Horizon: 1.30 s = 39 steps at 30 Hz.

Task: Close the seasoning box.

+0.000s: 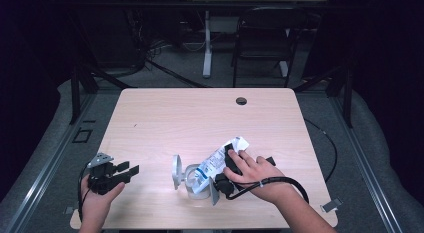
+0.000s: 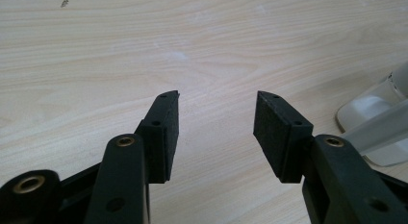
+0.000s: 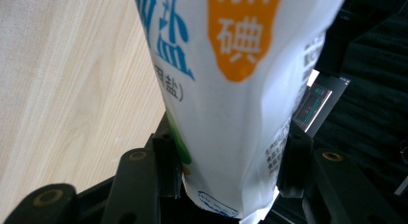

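A white salt bag (image 1: pixel 218 161) with blue and orange print lies tilted, its lower end over a small clear container (image 1: pixel 196 182) whose round lid (image 1: pixel 176 171) stands open. My right gripper (image 1: pixel 231 160) is shut on the bag under the person's right hand; in the right gripper view its pads press both sides of the bag (image 3: pixel 231 65), right gripper (image 3: pixel 232 152). My left gripper (image 1: pixel 127 173) hovers near the table's front left, held by the left hand. Its jaws stand open and empty over bare wood, left gripper (image 2: pixel 216 123), with the container (image 2: pixel 375 118) off to the right.
The light wooden table (image 1: pixel 200 113) has a round cable hole (image 1: pixel 241 101) near its far edge. A black cable (image 1: pixel 280 182) loops from the right gripper across the wrist. A dark chair (image 1: pixel 265 38) and a white table leg (image 1: pixel 206 43) stand beyond the table.
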{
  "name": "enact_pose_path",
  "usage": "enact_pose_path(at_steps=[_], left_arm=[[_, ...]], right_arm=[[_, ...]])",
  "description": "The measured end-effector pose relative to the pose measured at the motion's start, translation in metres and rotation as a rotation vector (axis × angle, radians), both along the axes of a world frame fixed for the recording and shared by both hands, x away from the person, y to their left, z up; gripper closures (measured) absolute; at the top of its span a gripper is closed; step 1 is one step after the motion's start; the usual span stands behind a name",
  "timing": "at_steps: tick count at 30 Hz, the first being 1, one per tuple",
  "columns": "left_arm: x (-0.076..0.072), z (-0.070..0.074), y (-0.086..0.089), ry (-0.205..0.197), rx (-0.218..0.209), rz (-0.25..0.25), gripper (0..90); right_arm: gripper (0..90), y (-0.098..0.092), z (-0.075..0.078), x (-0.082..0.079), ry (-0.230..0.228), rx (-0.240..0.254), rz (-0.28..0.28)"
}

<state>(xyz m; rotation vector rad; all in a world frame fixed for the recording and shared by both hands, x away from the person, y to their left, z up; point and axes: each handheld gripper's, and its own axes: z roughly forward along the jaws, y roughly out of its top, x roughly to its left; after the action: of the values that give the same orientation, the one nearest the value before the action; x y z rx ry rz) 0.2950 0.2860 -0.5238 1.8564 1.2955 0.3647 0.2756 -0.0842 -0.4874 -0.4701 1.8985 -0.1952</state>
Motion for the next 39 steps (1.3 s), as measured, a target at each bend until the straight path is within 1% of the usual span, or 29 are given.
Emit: enact_pose_path(at_steps=[3,6,19,21,24,25,26,28,29,33,34,35,36,37,38,39], left_arm=[[0.0001,0.0,-0.0003,0.0,-0.003,0.002,51.9],[0.0003,-0.0003,-0.0003,0.001,-0.003,0.003,52.0],[0.0003,-0.0008,0.0002,0.0,-0.002,0.001,52.0],[0.0001,-0.001,-0.0003,0.007,0.006,-0.002,52.0],[0.0001,-0.0008,-0.0003,0.006,0.006,-0.002,52.0],[0.0002,-0.0012,-0.0005,0.0,0.003,0.003,52.0],[0.0002,-0.0011,-0.0003,0.001,0.002,0.003,52.1],[0.0002,-0.0013,0.0001,0.002,0.0,0.003,52.1],[0.0001,-0.0012,0.0003,0.002,0.0,0.004,52.1],[0.0004,-0.001,0.001,0.008,0.0,0.0,52.1],[0.0003,-0.0015,0.0002,0.003,0.0,0.003,52.1],[0.0003,-0.0015,0.0,0.001,0.0,0.004,52.2],[0.0,-0.0009,0.0001,0.003,0.002,0.001,52.1],[0.0,-0.0007,0.0002,0.003,0.002,0.001,52.2],[0.0001,-0.0006,0.0003,0.002,0.002,0.002,52.1],[0.0001,-0.0006,0.0003,0.002,0.002,0.002,52.2]], right_arm=[[54.4,0.0,0.0004,0.0,0.0,0.001,0.001],[54.6,0.0006,0.0006,-0.0006,-0.007,-0.009,-0.001],[55.8,0.0005,0.0013,-0.0005,-0.006,-0.004,0.003],[55.9,0.0003,0.0016,-0.0007,-0.004,-0.009,0.002],[56.2,0.0005,0.0021,-0.0014,-0.007,-0.019,0.0],[56.2,0.0001,0.001,-0.0006,0.007,0.004,0.012],[56.4,0.0003,0.0013,-0.0007,0.006,0.003,0.013],[56.6,0.0007,0.0017,-0.0007,0.003,0.0,0.012],[56.7,0.0013,0.0029,-0.0013,-0.009,-0.02,0.002],[57.0,0.0014,0.0031,-0.0014,-0.012,-0.021,0.004],[57.1,0.0009,0.0022,-0.0008,0.0,-0.004,0.011],[57.2,0.0005,0.002,-0.0006,0.001,0.004,0.015],[57.4,0.0016,0.0041,-0.0024,-0.021,-0.029,-0.002],[57.5,0.0008,0.0031,-0.0015,-0.005,-0.004,0.008],[57.5,0.0003,0.003,-0.0009,0.001,0.007,0.014],[57.5,0.0003,0.003,-0.0009,0.001,0.007,0.014]])
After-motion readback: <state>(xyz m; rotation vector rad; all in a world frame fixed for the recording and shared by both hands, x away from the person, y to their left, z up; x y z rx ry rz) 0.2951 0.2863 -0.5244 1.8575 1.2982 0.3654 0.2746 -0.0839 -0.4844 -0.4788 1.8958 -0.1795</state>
